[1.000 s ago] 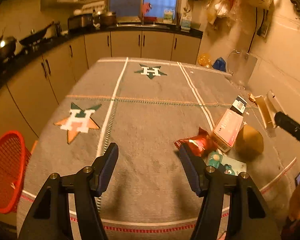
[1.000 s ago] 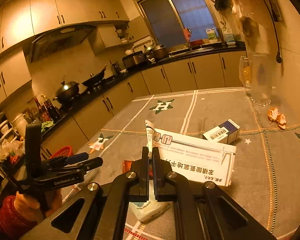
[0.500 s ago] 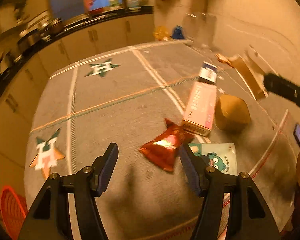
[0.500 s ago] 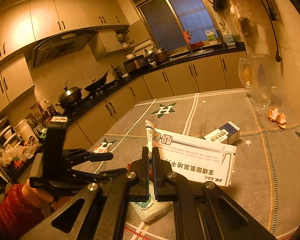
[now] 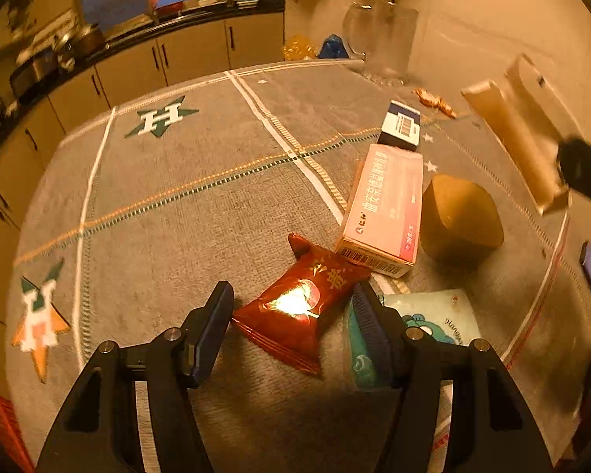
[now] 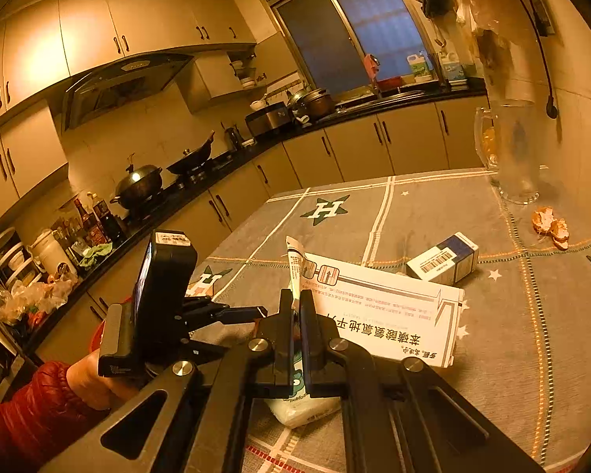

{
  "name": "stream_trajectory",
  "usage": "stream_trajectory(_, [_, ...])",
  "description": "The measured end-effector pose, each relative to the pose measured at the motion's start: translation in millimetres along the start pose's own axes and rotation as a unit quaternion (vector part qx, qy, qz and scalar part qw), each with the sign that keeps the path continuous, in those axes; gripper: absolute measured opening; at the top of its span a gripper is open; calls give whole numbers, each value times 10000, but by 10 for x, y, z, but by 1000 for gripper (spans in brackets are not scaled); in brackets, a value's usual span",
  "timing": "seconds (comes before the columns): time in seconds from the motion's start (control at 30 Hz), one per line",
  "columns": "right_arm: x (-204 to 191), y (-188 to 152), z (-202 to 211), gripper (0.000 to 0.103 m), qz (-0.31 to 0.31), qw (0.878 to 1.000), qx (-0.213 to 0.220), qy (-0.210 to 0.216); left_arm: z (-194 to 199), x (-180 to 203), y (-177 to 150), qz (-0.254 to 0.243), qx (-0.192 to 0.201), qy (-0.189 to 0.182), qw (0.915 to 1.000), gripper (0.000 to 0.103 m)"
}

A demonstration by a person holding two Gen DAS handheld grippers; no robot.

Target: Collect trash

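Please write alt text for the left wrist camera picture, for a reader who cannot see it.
The open left gripper hangs over a red snack wrapper lying between its fingers on a grey tablecloth. Beyond it lie a pink carton, a brown paper lump and a small blue box.

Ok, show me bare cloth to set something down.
Free: the wide stretch of tablecloth between the green H star and the red wrapper. Crowded: the right side around the pink box, brown lump and blue box.
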State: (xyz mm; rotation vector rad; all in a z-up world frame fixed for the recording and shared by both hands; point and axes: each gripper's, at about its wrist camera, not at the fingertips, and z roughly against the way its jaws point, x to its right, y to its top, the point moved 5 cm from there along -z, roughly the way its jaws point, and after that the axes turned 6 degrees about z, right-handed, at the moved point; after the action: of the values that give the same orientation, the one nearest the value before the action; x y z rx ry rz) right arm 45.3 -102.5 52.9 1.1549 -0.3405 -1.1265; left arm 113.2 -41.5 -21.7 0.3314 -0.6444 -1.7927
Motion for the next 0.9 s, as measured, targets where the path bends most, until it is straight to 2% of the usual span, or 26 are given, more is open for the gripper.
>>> stream_trajectory(0.1, [-8,-5,-20,4,25,10000,-19,-13,1,-68,-31,391,5,-300,9988,52])
stream_trajectory(0.2, [-22,-13,-32,4,18,10000,-31,-36,11,-99,-63,605,1,-409,9973,49])
stream_trajectory(0.43, [-55,-18,-84,4,92,9999,-75,-66,-33,-53,-29,594,-6,-280,9978,52])
stream_trajectory(0.5, [-31,-27,-88,4,100,9999,-85,-74,-34,-31,-28,566,20,-228,9981,50])
stream_trajectory(0.53, [-33,-32,-89,4,99,9999,-89,-82,-24,-17,-36,561,45,-247,9981,45])
stream_trajectory(0.67, [-38,-37,-94,4,124,9998,-89,-107,7,-27,-55,632,149,-120,9978,42])
stream_trajectory(0.9, [-70,-61,-122,4,226,9996,-117,-111,318,-163,-197,833,595,203,9945,42])
